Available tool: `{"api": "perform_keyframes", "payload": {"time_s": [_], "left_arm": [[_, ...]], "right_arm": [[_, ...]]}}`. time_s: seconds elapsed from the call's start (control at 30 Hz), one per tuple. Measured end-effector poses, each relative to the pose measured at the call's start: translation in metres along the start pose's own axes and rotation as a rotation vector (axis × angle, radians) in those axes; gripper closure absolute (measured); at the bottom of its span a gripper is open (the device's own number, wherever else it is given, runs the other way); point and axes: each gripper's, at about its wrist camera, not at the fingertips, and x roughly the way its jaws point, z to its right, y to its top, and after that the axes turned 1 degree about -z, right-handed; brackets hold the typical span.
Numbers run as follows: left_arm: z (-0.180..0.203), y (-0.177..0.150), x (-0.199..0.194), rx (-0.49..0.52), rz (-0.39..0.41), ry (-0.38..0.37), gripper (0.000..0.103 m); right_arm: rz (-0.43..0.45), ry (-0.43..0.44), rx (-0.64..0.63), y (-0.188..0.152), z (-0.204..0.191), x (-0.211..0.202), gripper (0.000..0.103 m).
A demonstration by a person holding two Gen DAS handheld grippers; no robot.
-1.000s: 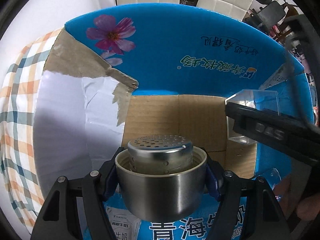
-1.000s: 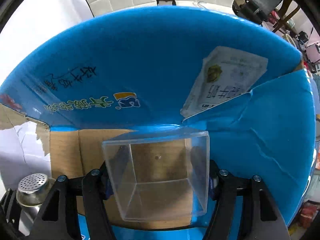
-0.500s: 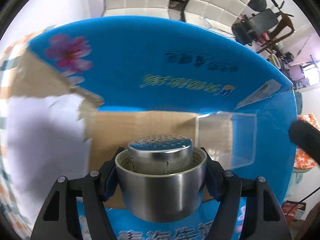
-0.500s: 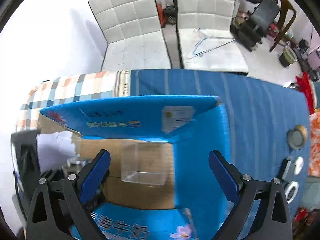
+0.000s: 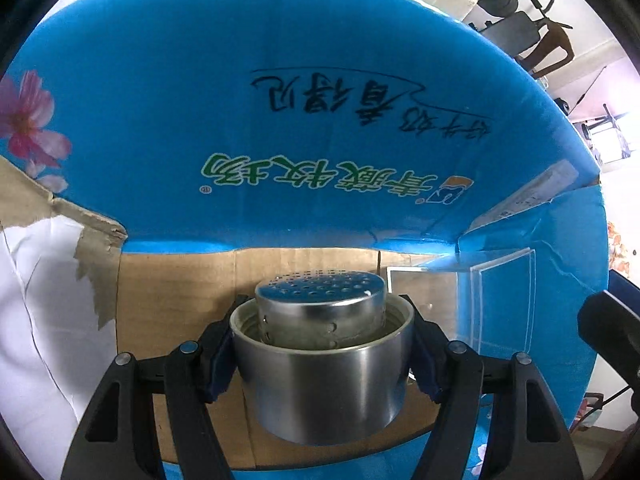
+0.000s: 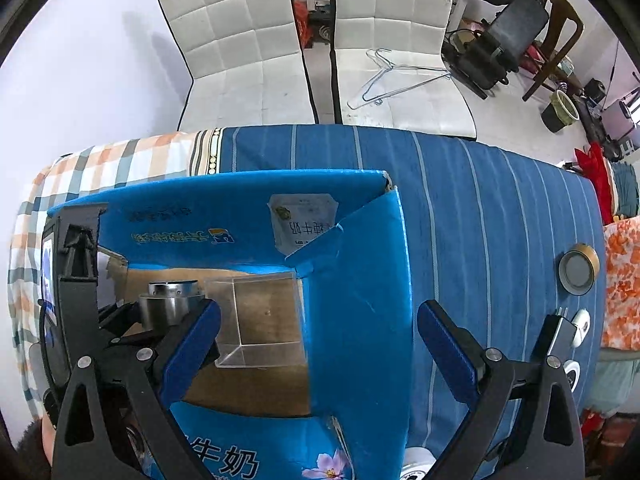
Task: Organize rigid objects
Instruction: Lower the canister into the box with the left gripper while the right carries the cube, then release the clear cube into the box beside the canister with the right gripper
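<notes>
Left wrist view: the left gripper point(image 5: 322, 344) is clamping the steel cup point(image 5: 322, 376) between its blue pads, holding it inside the blue cardboard box point(image 5: 304, 128), over the brown floor. Just to its right, the clear plastic box point(image 5: 492, 300) is sitting in the box's corner. Over on the right wrist view, the right gripper point(image 6: 318, 344) is hanging with jaws spread wide and empty above the box, the striped blue tablecloth point(image 6: 500, 216) and white chairs point(image 6: 240, 52) beyond. A second ago it was gripping that clear box; now it's released and pulled back.
</notes>
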Motion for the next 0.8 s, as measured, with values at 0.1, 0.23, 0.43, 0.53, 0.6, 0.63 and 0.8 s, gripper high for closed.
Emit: {"api": "perform_keyframes", "payload": {"time_s": [0.1, 0.23, 0.43, 0.53, 0.6, 0.63, 0.8], "left_arm": [[0.0, 0.0, -0.004, 0.007, 0.0, 0.002, 0.034], [0.007, 0.007, -0.01, 0.008, -0.016, 0.026, 0.025], [0.01, 0.002, -0.045, 0.034, 0.046, 0.089, 0.007], [0.008, -0.006, -0.06, 0.039, 0.066, 0.119, 0.007], [0.005, -0.014, -0.067, 0.033, 0.079, 0.134, 0.007], [0.004, -0.02, -0.077, 0.031, 0.091, 0.138, 0.007], [0.001, -0.053, -0.089, 0.037, 0.133, 0.198, 0.007]], "right_arm": [[-0.004, -0.01, -0.001, 0.0, -0.002, 0.002, 0.002], [-0.007, -0.019, -0.003, 0.001, -0.005, 0.004, 0.002], [-0.013, -0.025, -0.01, 0.0, -0.006, 0.001, 0.002], [-0.005, -0.024, -0.011, -0.004, -0.005, -0.005, 0.002], [-0.002, -0.014, -0.012, -0.007, -0.004, -0.011, 0.002], [0.0, -0.012, -0.014, -0.008, -0.004, -0.014, 0.002], [0.013, 0.017, -0.023, -0.026, -0.003, -0.031, 0.002]]}}
